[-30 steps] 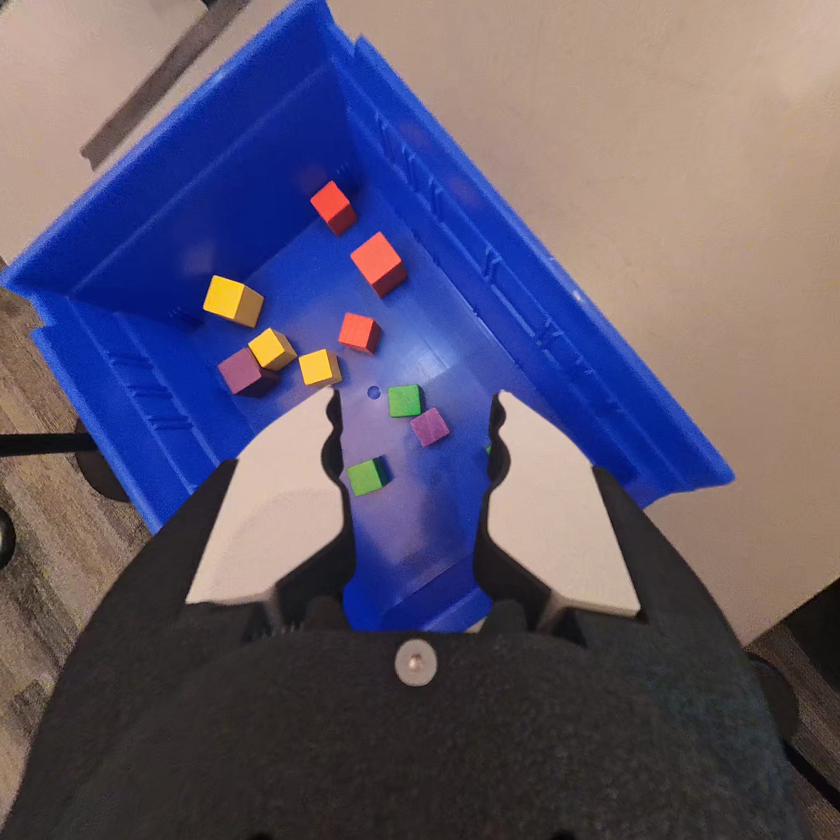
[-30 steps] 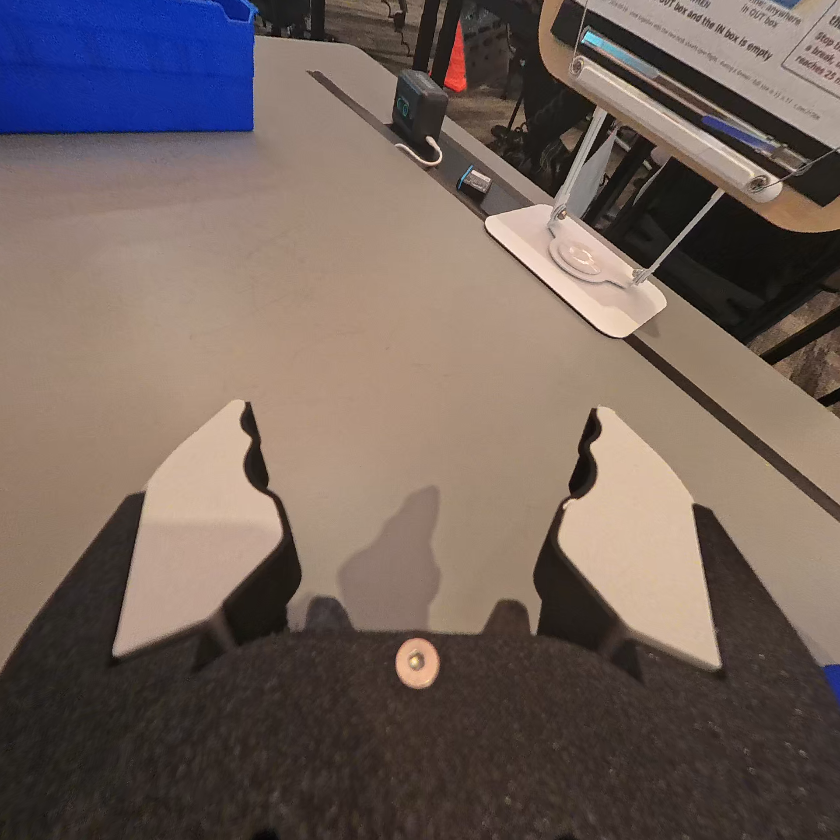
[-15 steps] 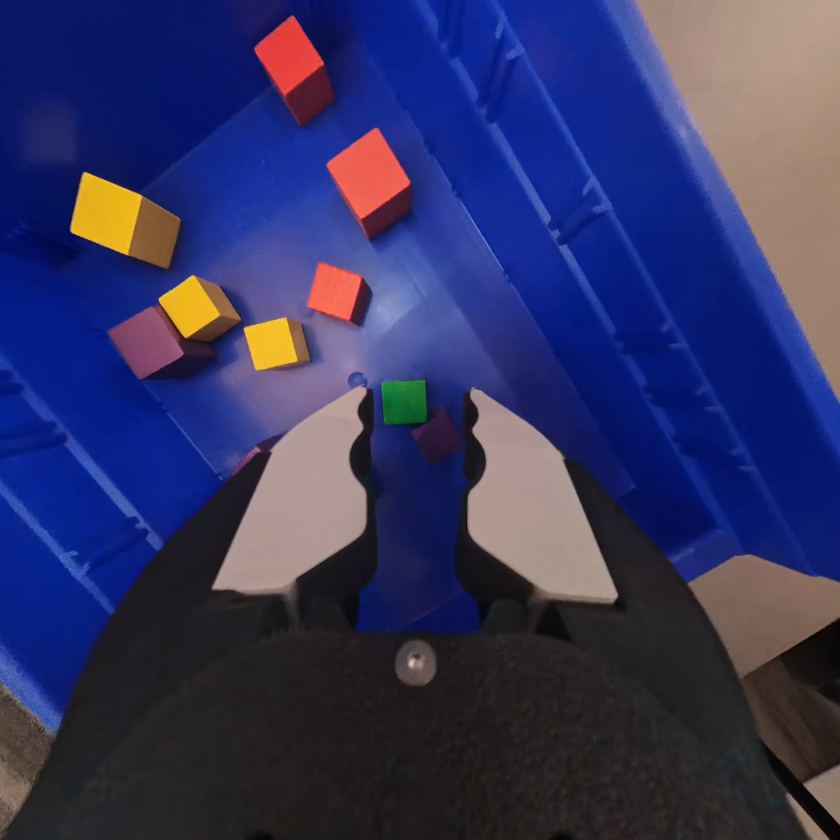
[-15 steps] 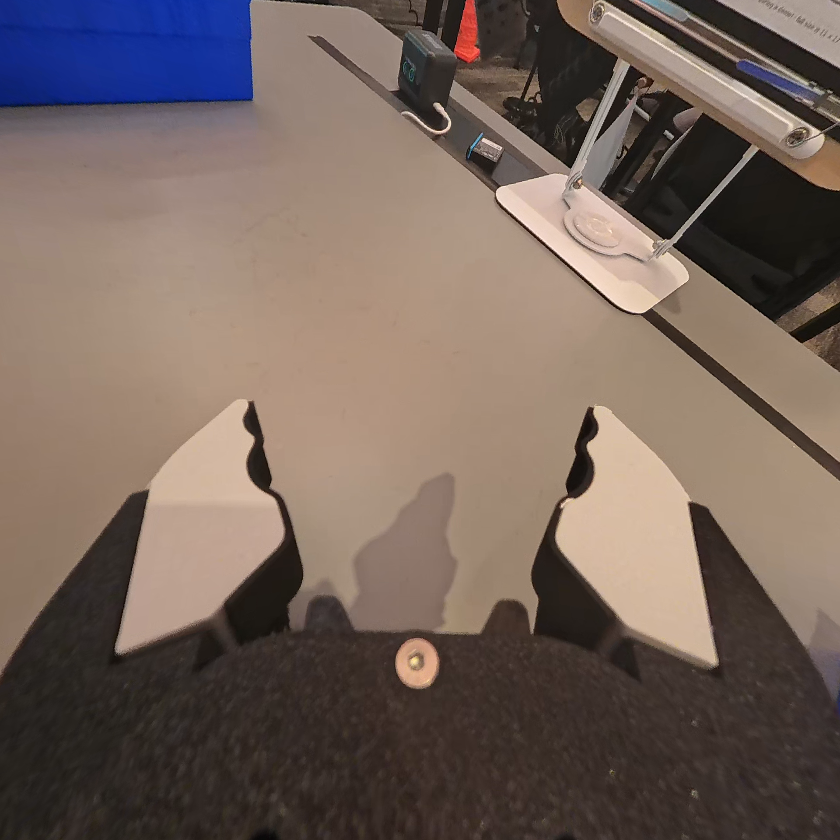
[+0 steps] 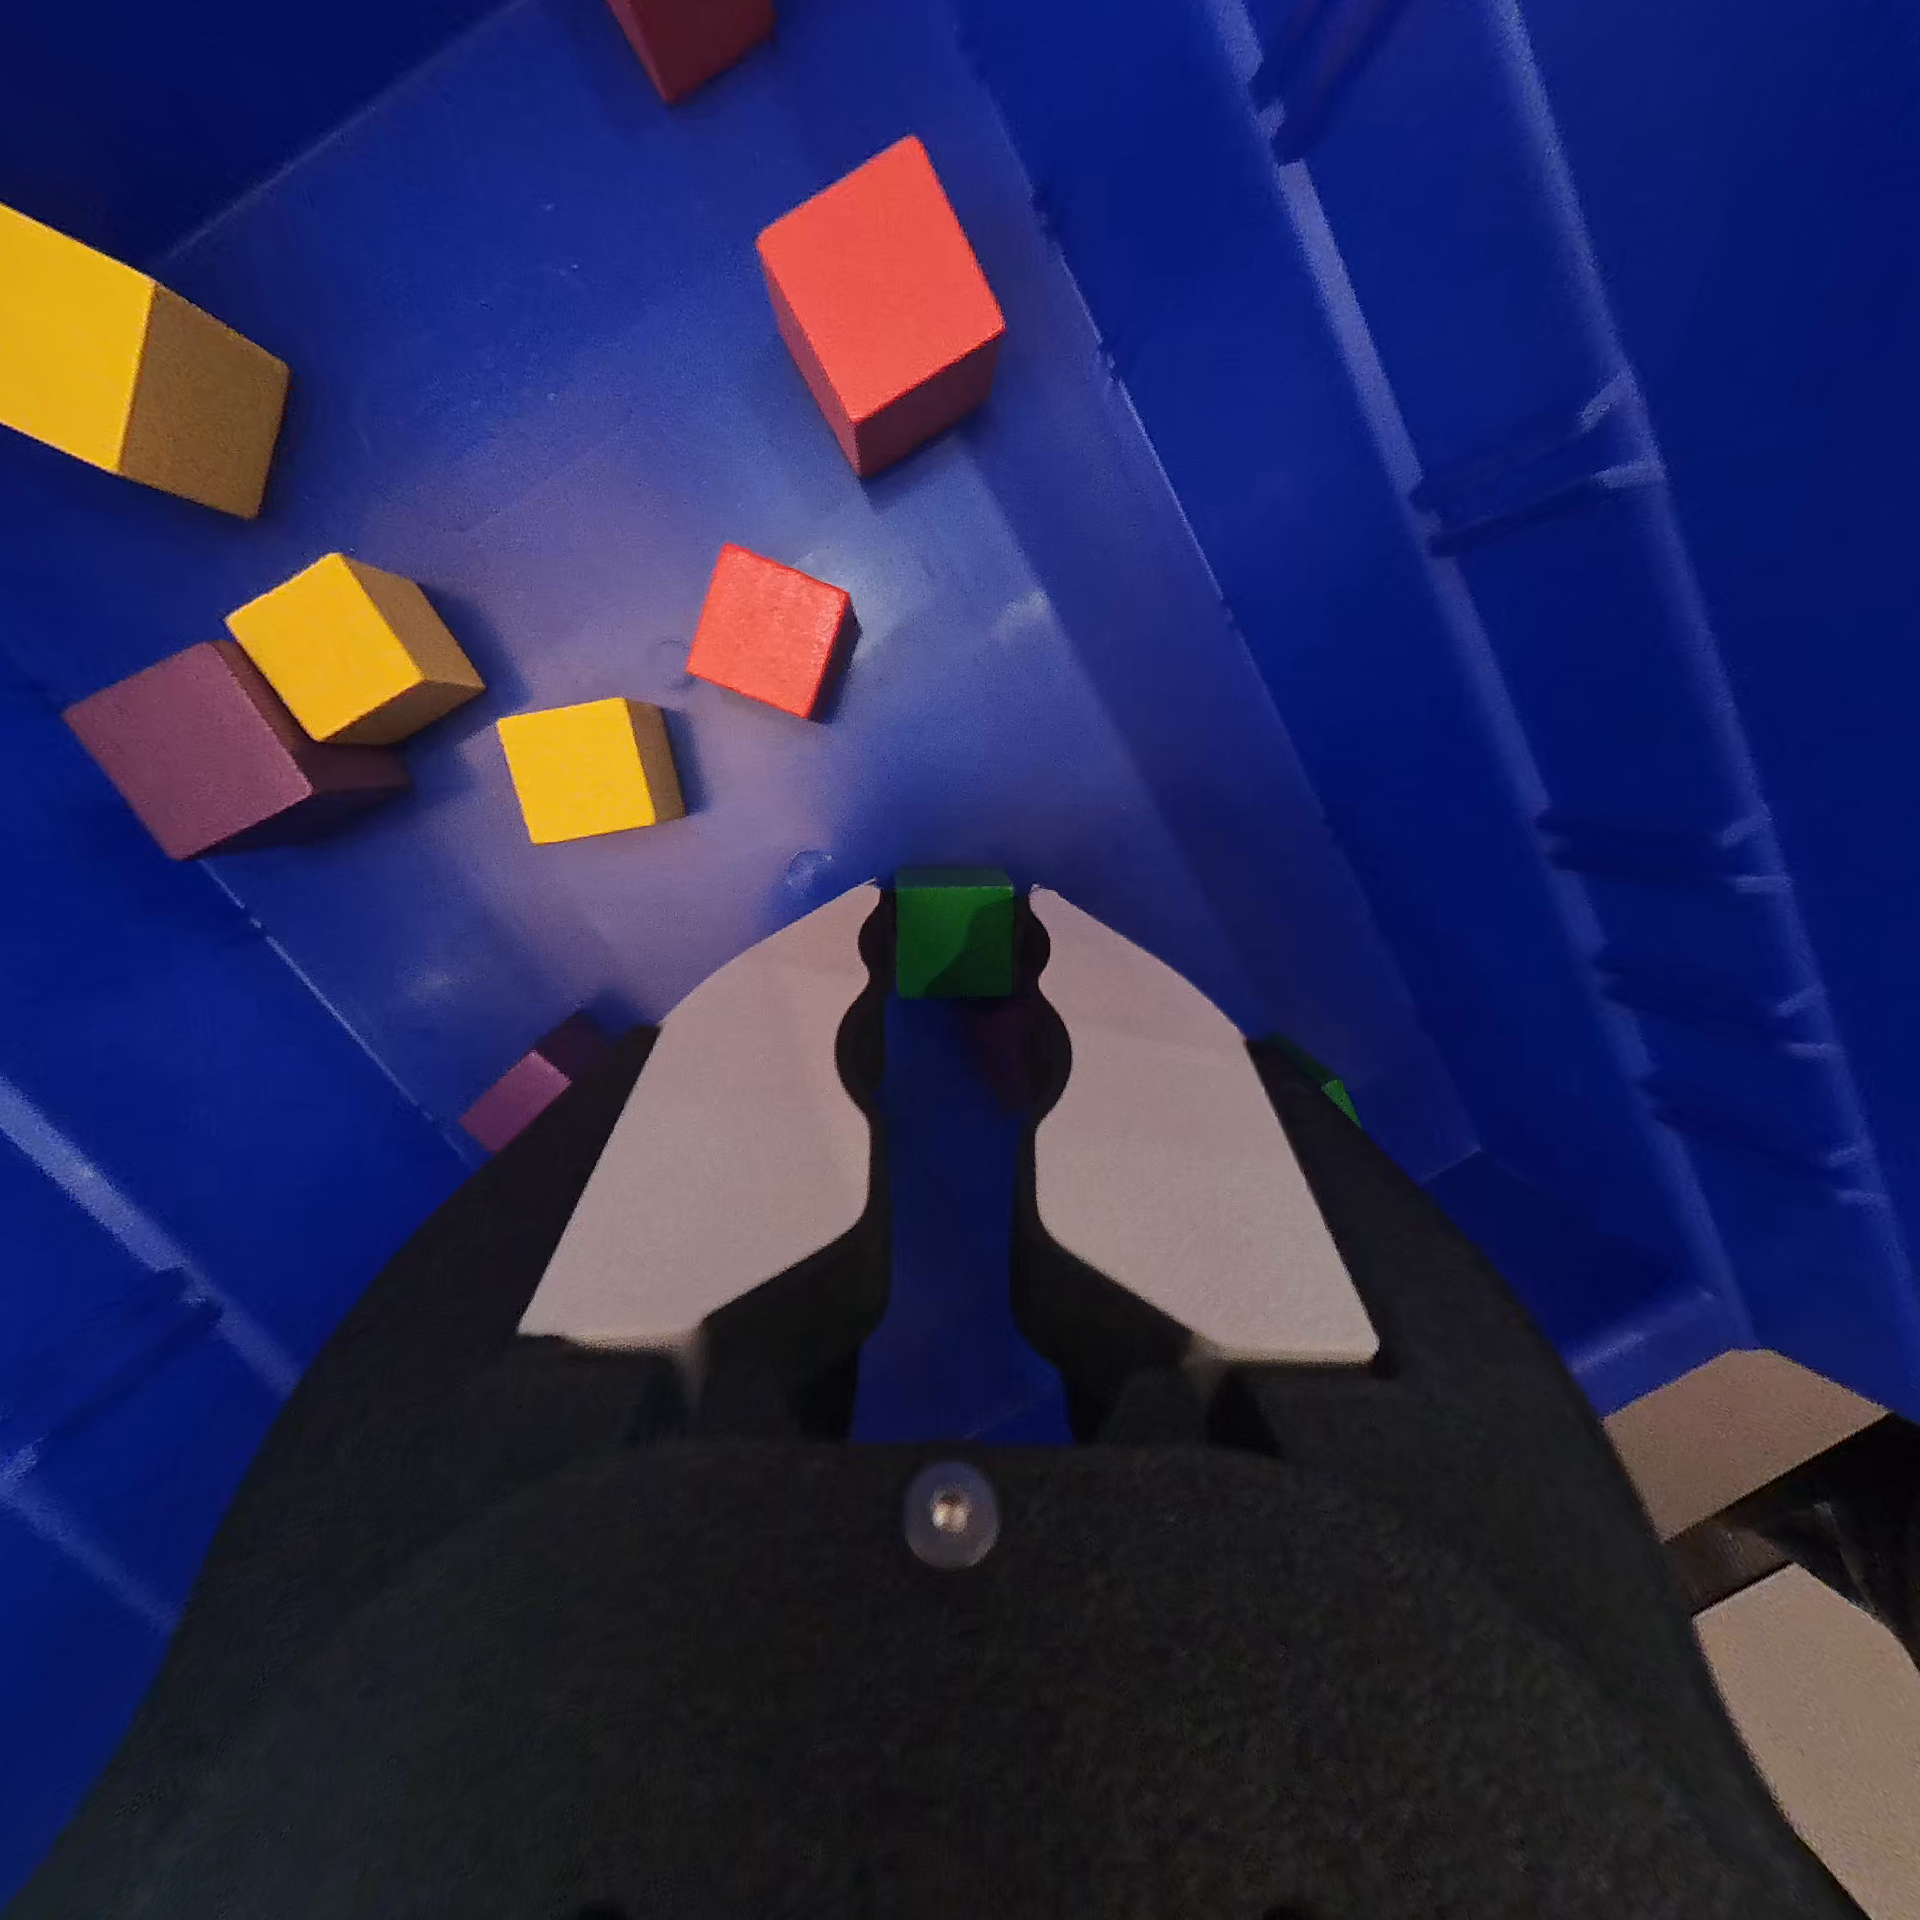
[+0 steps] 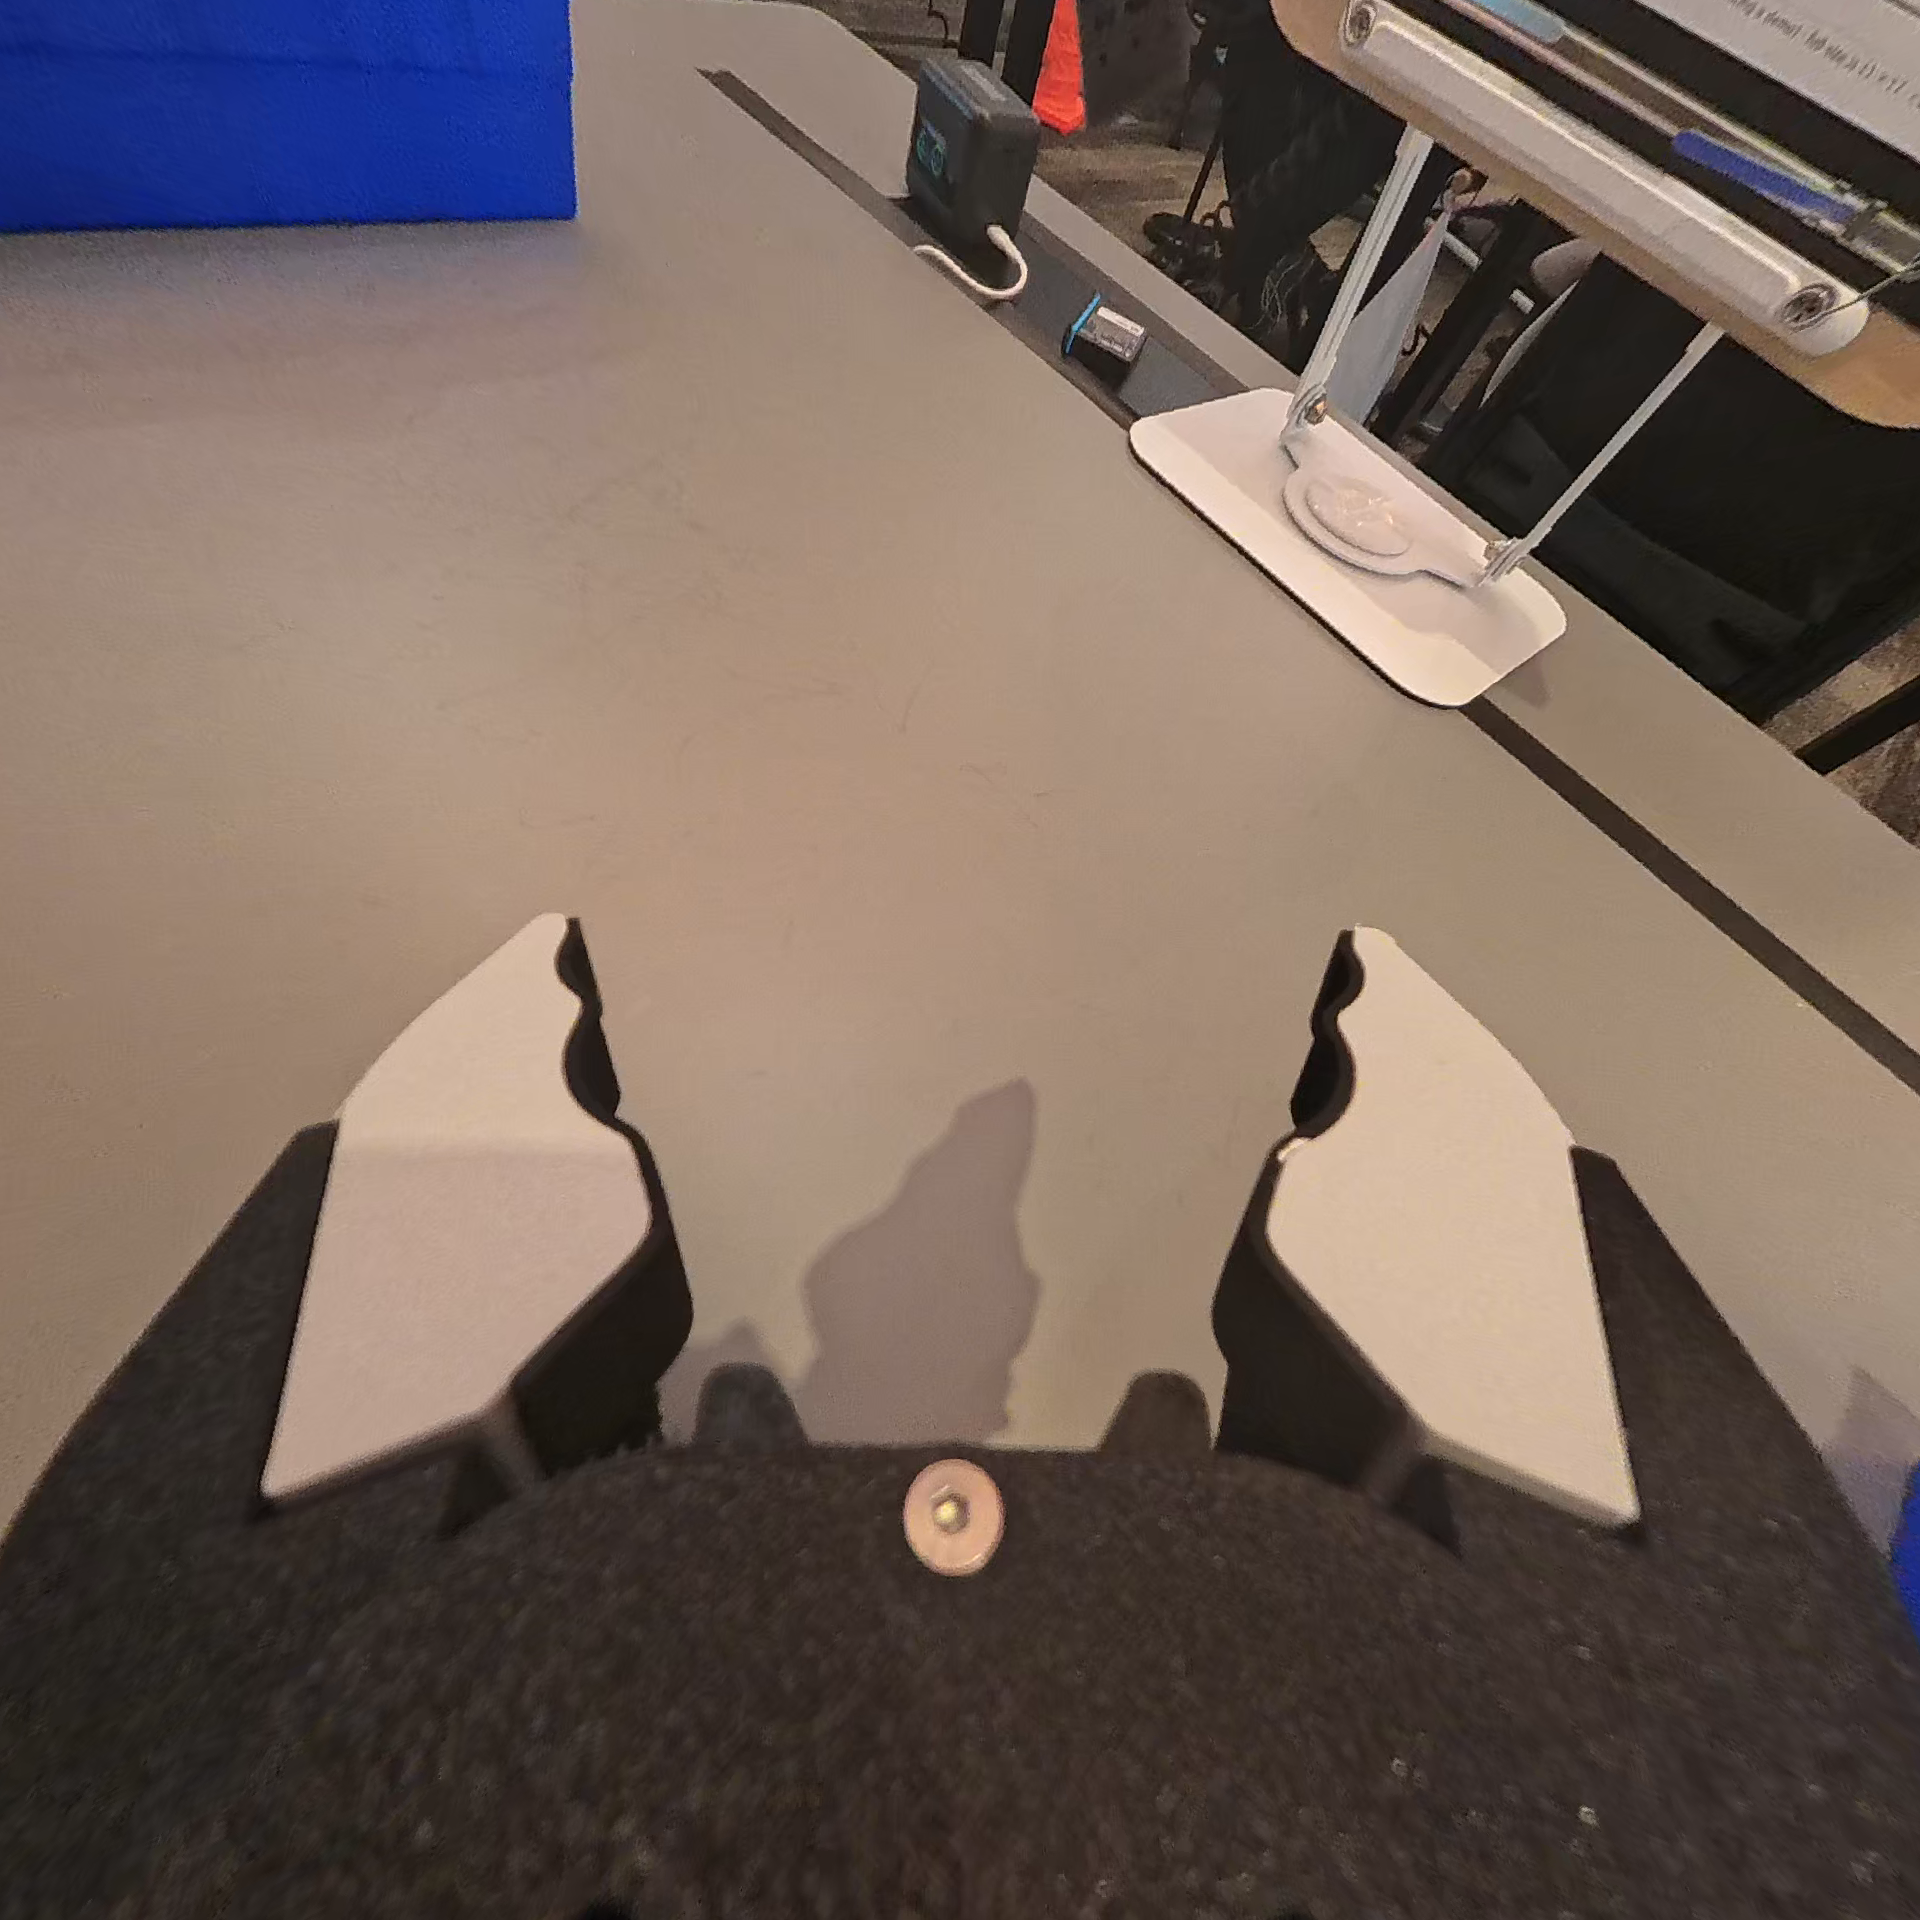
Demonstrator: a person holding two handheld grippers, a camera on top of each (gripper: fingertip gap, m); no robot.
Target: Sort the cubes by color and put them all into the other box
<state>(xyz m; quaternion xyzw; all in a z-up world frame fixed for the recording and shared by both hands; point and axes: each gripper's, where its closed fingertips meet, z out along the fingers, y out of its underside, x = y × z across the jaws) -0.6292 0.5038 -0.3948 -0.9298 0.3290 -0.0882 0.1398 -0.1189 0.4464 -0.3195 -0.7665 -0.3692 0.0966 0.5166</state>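
In the left wrist view my left gripper (image 5: pixel 954 896) is deep inside a blue box (image 5: pixel 1455 520), its fingertips closed on the two sides of a small green cube (image 5: pixel 954 935) on the box floor. Around it lie red cubes (image 5: pixel 883 301) (image 5: pixel 771 629), yellow cubes (image 5: pixel 332 644) (image 5: pixel 582 769) (image 5: pixel 73 353) and purple cubes (image 5: pixel 187 748) (image 5: pixel 514 1096). Another green cube (image 5: pixel 1335 1091) peeks out beside the right finger. In the right wrist view my right gripper (image 6: pixel 961 935) is open and empty above the grey table (image 6: pixel 727 623). A second blue box (image 6: pixel 281 114) stands at the far left.
A white stand base (image 6: pixel 1351 561) with thin legs holds a board at the table's right side. A black device (image 6: pixel 966 145) with a white cable and a small plug (image 6: pixel 1107 332) lie along a dark seam. The box walls close in around my left gripper.
My left gripper went down into the box and narrowed from wide open until its tips closed on the green cube. The right gripper drifted slightly forward and stayed open.
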